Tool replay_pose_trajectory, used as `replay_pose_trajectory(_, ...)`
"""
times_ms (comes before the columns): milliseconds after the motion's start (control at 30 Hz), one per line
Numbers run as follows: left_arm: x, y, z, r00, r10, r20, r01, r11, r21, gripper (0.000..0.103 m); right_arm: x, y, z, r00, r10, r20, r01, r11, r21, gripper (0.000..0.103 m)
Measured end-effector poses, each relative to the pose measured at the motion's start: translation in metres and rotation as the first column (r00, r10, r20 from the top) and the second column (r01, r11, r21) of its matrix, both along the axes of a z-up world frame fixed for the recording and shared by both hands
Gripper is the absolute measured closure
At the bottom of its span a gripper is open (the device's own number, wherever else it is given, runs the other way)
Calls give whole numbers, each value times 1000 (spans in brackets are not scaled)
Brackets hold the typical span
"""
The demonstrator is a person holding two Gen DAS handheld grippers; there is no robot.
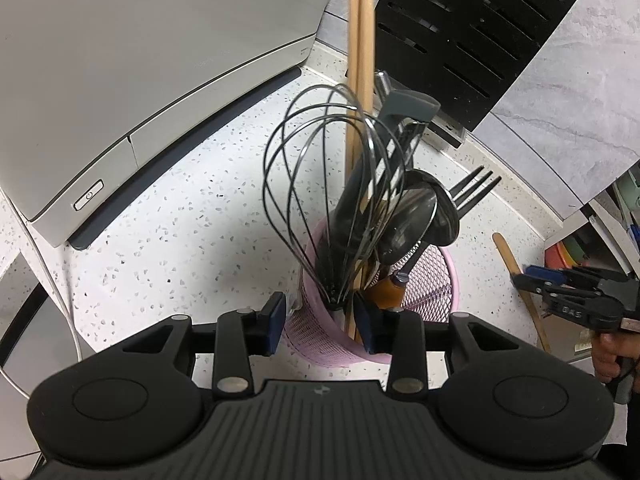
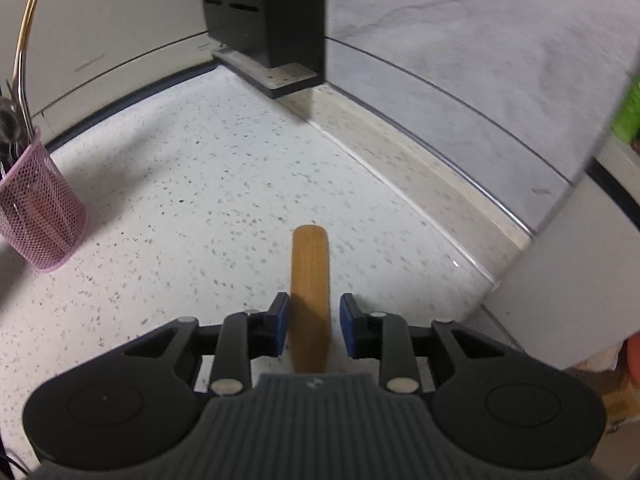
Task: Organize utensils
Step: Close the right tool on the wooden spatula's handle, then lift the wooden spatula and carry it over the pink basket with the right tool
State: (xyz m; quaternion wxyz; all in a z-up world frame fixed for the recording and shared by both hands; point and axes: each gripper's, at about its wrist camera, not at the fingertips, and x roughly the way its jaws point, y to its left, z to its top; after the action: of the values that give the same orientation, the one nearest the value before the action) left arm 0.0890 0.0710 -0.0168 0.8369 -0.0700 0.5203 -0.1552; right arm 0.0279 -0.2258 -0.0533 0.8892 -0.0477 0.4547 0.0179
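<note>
Right wrist view, nearest first: the right gripper (image 2: 314, 328) straddles the wooden spatula handle (image 2: 310, 280), which lies flat on the speckled counter (image 2: 200, 200) well to the right of the pink mesh holder (image 2: 40, 216). A sliver of gap shows on each side of the wood, so the jaws are released around it, not yet pinching. To do this step well, I judge the pads should close squarely on the handle's narrow edges, low enough to catch the flat stick, before any lift.

Left wrist view: the left gripper (image 1: 320, 328), jaws apart, brackets the holder's near rim without visibly pressing it. The whisk (image 1: 328, 184), spoons (image 1: 416, 220), fork (image 1: 474, 190) and chopsticks (image 1: 360, 60) crowd the holder, leaving free space on its right side.
</note>
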Motion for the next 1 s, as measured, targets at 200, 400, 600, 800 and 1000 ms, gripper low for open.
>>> replay_pose_trajectory(200,0,2,-1,1000,3,-4,-3,1000,-6,58,-28,-51,18,986,-167,-3,161,945,284,60)
replay_pose_trajectory(400,0,0,-1,1000,3,-6,-3,1000,0,58,-54,-84,4,959,-271,-78,278,860,427,59)
replay_pose_trajectory(600,0,-2,-1,1000,2,-6,-2,1000,3,58,-60,-94,-20,952,-236,-192,305,756,579,57)
replay_pose_trajectory(800,-1,-5,-1,1000,-11,-4,11,1000,12,58,-58,-87,-33,944,-207,-258,323,744,585,85)
replay_pose_trajectory(1000,-1,-3,-1,1000,-5,-4,5,1000,10,58,-80,-103,-38,927,-218,-304,367,686,628,99)
